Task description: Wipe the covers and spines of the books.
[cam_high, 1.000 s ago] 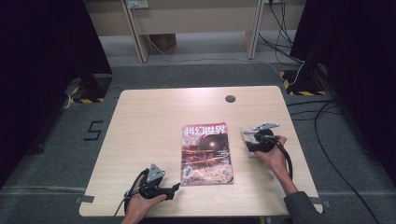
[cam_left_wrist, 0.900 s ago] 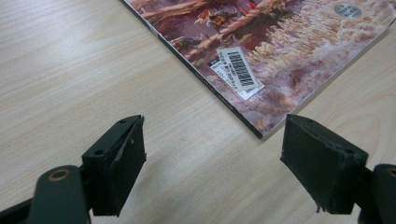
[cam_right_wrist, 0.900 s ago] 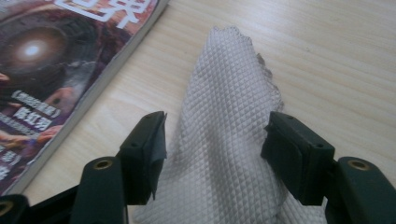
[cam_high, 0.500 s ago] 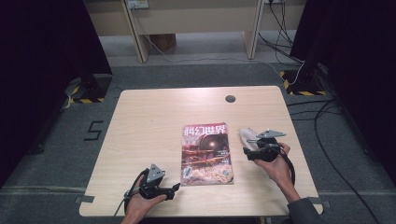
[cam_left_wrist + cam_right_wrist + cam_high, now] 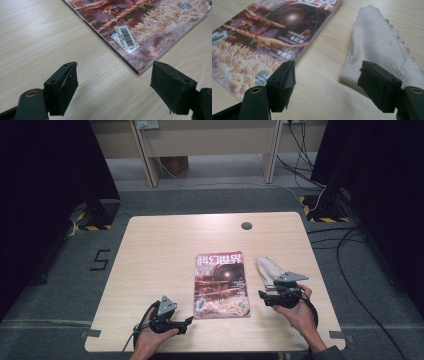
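Wooden surface [image 5: 165, 245] from the high view had a magazine [image 5: 221, 282] near the front edge's middle, a white cloth [image 5: 267, 267] just right of it, left claw [image 5: 186, 322] at its front left corner. Left gripper view: claw [image 5: 113, 86] spread, empty. Right gripper view: right claw [image 5: 327, 81] had just been opening, nothing between, magazine [image 5: 262, 42] and cloth [image 5: 379, 47] beyond.
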